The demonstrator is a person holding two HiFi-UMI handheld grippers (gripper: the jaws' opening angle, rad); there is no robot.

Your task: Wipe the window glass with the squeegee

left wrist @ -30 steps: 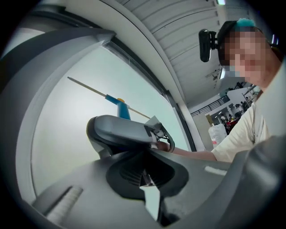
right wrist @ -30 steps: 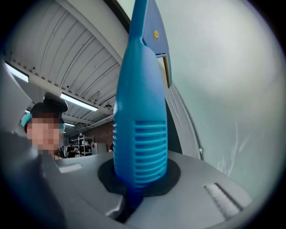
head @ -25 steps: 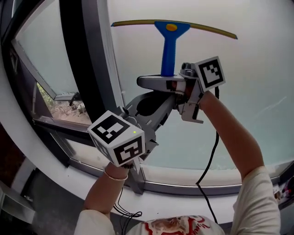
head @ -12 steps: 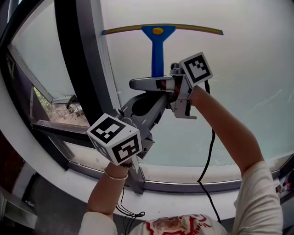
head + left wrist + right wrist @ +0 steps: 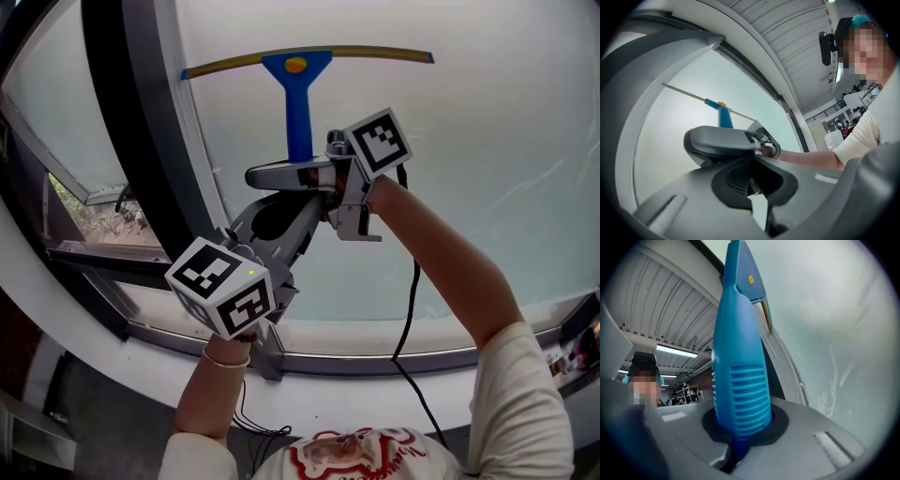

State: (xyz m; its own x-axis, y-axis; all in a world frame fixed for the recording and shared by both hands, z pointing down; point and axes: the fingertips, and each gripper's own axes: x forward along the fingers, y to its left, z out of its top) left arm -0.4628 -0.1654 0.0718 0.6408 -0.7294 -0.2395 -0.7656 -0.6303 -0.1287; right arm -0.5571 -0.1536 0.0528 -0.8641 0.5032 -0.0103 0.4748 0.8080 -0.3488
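Note:
The squeegee (image 5: 299, 117) has a blue handle and a long yellow blade (image 5: 375, 52) that lies against the window glass (image 5: 478, 141) near its top. My right gripper (image 5: 295, 171) is shut on the lower end of the handle (image 5: 739, 380). Its jaws have just been opening a little, with the handle still between them. My left gripper (image 5: 314, 202) sits just below the right one with its jaws together and nothing in them. The left gripper view looks past its own jaws to the right gripper (image 5: 723, 143) and the squeegee (image 5: 723, 114) above.
A dark window post (image 5: 131, 141) stands just left of the blade's end. Beyond it a side pane (image 5: 94, 202) hangs open to the outdoors. The white sill (image 5: 375, 361) runs below. A black cable (image 5: 410, 300) hangs from the right gripper. Streaks mark the glass at right (image 5: 836, 380).
The head view has shifted, so everything sits further left. The blade has tipped slightly, its right end now higher than its left. Both grippers keep their places by the post.

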